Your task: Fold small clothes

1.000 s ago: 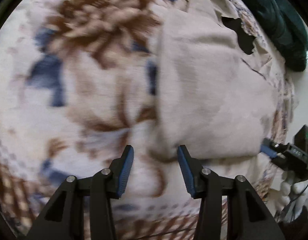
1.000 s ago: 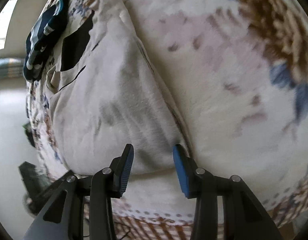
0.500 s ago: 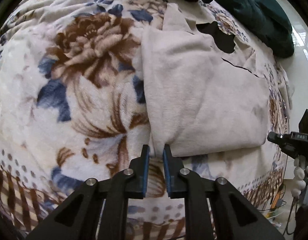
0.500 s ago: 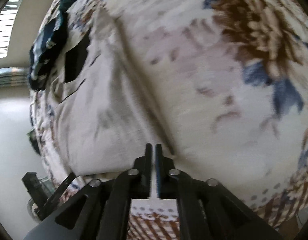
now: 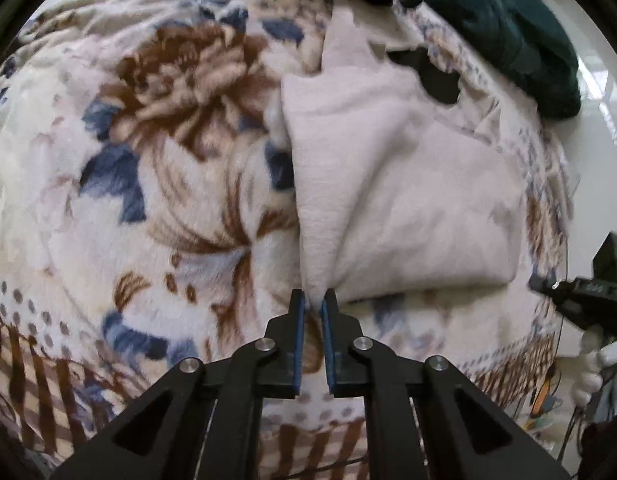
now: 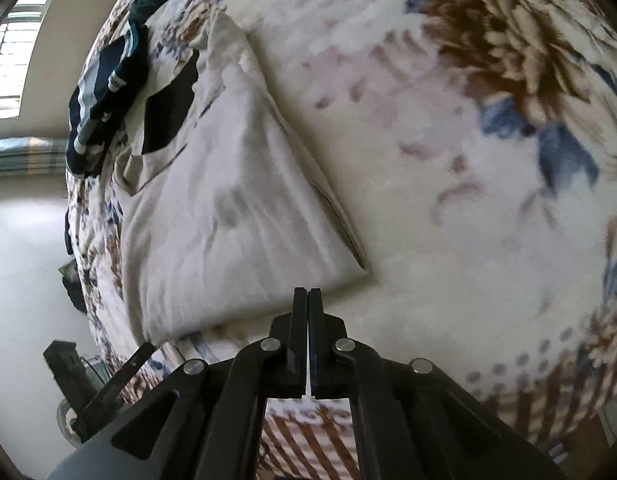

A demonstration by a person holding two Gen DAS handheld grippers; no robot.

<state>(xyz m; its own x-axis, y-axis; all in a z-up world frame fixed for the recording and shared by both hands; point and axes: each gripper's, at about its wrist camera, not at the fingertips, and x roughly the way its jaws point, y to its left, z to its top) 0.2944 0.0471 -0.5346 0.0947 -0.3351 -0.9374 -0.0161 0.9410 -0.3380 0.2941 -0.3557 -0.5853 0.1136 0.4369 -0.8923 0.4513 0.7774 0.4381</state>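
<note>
A cream garment (image 5: 408, 184) with a black patch lies on a floral blanket (image 5: 148, 208). My left gripper (image 5: 313, 300) is shut on the garment's near left corner, and the cloth rises in a ridge toward the pads. In the right wrist view the same garment (image 6: 212, 216) lies folded with its near edge just ahead of my right gripper (image 6: 308, 294). The right jaws are pressed together, and I cannot tell whether any cloth is between them. The right gripper shows at the edge of the left wrist view (image 5: 580, 296).
A dark green garment (image 5: 504, 28) lies at the far right of the bed. A navy striped garment (image 6: 104, 108) lies beyond the cream one. The blanket's brown checked border (image 5: 48, 392) marks the near bed edge. A window (image 6: 12, 60) and pale floor are at the left.
Both grippers went from open to shut. The left one closed on the garment's near left corner and drew it up. Both cameras pulled back from the cloth.
</note>
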